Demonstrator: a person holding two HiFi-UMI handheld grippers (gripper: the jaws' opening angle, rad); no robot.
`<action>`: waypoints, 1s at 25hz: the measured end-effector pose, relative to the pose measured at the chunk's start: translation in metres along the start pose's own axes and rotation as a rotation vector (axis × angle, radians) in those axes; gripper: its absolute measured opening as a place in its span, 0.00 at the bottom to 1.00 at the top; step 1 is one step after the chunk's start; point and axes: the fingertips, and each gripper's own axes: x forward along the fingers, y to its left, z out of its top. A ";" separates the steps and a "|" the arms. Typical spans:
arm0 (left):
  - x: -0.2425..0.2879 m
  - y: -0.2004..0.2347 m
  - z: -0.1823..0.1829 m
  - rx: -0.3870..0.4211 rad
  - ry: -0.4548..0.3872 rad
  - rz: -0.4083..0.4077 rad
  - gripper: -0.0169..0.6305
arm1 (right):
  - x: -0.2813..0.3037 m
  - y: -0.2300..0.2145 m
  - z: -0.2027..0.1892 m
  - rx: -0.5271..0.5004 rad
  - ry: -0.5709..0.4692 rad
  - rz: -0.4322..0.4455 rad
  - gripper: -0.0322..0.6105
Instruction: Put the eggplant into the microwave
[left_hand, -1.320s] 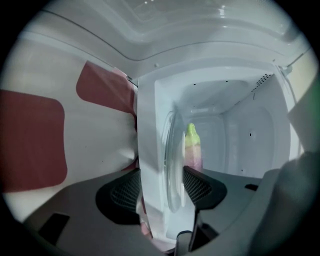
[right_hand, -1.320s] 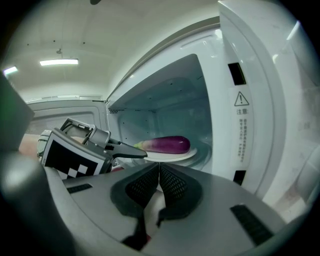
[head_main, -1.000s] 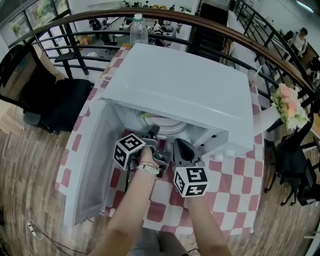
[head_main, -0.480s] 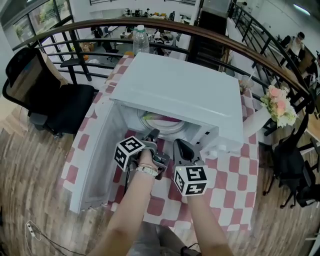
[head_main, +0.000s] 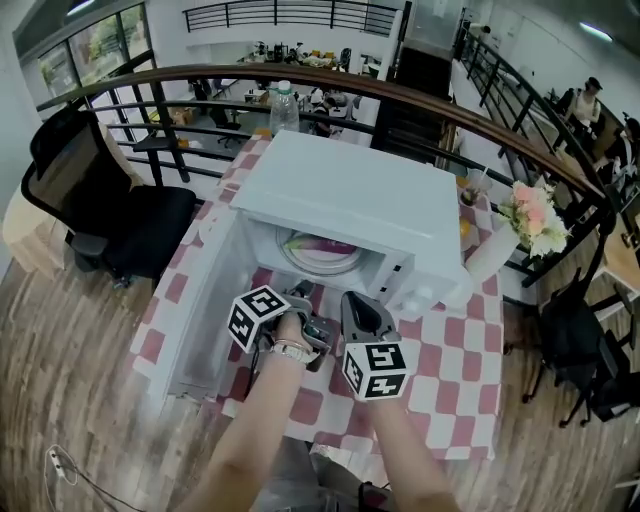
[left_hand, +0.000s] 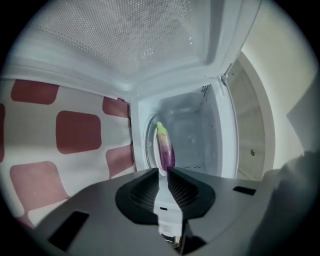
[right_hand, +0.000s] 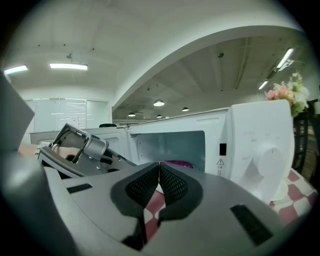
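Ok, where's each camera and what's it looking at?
Head view: on the person's head, looking down at the microwave; both forearms show.
Left gripper view: on the left hand-held gripper, whose empty jaws have just been closing, facing the eggplant inside.
Right gripper view: on the right hand-held gripper, jaws shut, facing the microwave's front.
All show the eggplant.

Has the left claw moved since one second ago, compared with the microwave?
Yes. The left claw has drawn back from the opening of the microwave, toward the person. Its jaws have just been closing, with nothing between them.
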 end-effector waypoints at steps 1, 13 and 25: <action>-0.004 -0.002 -0.001 0.004 -0.004 -0.002 0.10 | -0.004 0.002 0.001 -0.002 -0.001 0.004 0.09; -0.045 -0.022 -0.022 0.072 0.005 -0.104 0.03 | -0.044 0.024 0.020 -0.028 -0.025 0.041 0.09; -0.083 -0.050 -0.047 0.392 -0.014 -0.277 0.03 | -0.076 0.038 0.024 -0.028 -0.035 0.055 0.09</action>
